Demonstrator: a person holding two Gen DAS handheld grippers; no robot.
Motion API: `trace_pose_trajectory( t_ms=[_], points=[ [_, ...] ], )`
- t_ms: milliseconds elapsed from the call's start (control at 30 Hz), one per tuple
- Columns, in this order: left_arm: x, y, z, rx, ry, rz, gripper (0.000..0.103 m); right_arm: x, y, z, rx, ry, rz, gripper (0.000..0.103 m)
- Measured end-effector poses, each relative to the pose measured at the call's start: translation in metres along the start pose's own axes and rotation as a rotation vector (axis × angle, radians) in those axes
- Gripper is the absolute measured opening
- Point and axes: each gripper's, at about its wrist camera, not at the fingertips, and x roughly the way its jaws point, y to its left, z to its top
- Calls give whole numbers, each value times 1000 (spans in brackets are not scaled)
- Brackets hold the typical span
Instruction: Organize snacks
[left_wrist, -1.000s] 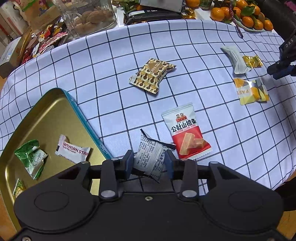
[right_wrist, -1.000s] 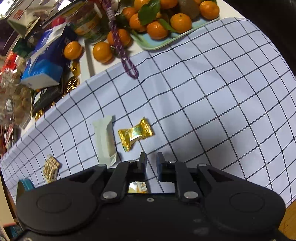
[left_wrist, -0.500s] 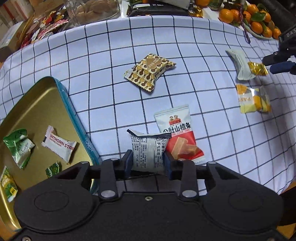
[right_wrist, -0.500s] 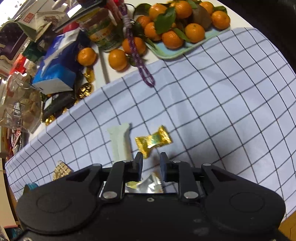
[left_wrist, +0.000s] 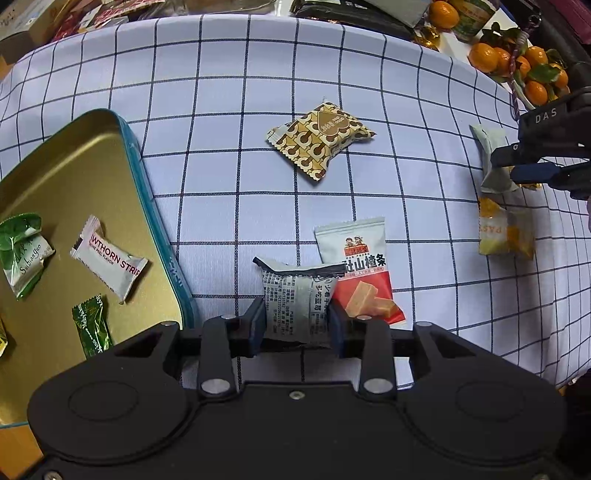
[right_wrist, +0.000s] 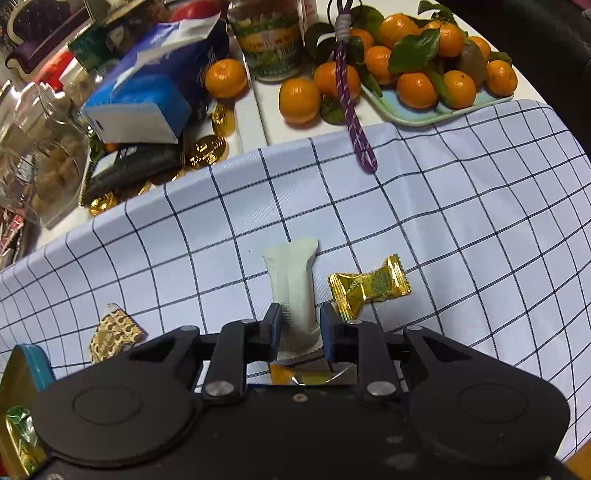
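L gripper (left_wrist: 295, 325) clamped on grey printed packet (left_wrist: 293, 299). R gripper (right_wrist: 301, 325) partly open, jaws just widening – pale bar wrapper (right_wrist: 293, 284) between, not pinched.

Table covered by pale blue cloth (left_wrist: 229, 110) with dark grid lines; bare white tabletop (right_wrist: 258, 110) beyond its far edge, ahead of the fingers. Clutter there: plate of mandarins (right_wrist: 436, 107) with leaves ahead and right, loose mandarins, blue tissue box (right_wrist: 147, 92) ahead-left, gold foil coins (right_wrist: 205, 151), clear jar (right_wrist: 33, 158) far left. Purple cord (right_wrist: 351, 110) trails onto cloth.
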Motion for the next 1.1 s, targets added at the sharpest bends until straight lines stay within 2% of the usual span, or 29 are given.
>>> trace_pose_trajectory(
  t_ms=[667,833,1100],
  points=[
    [-1,-2,-1,-44,-8,32,43,3,9,-4,8,-15,-17,31],
    [-3,-8,-1,-32,-19,42,42,0,16,-11,-36,-47,-40,26],
    [-29,-12,-7,-21,-82,16,42,-33,-8,-13,39,-32,73,25]
  ],
)
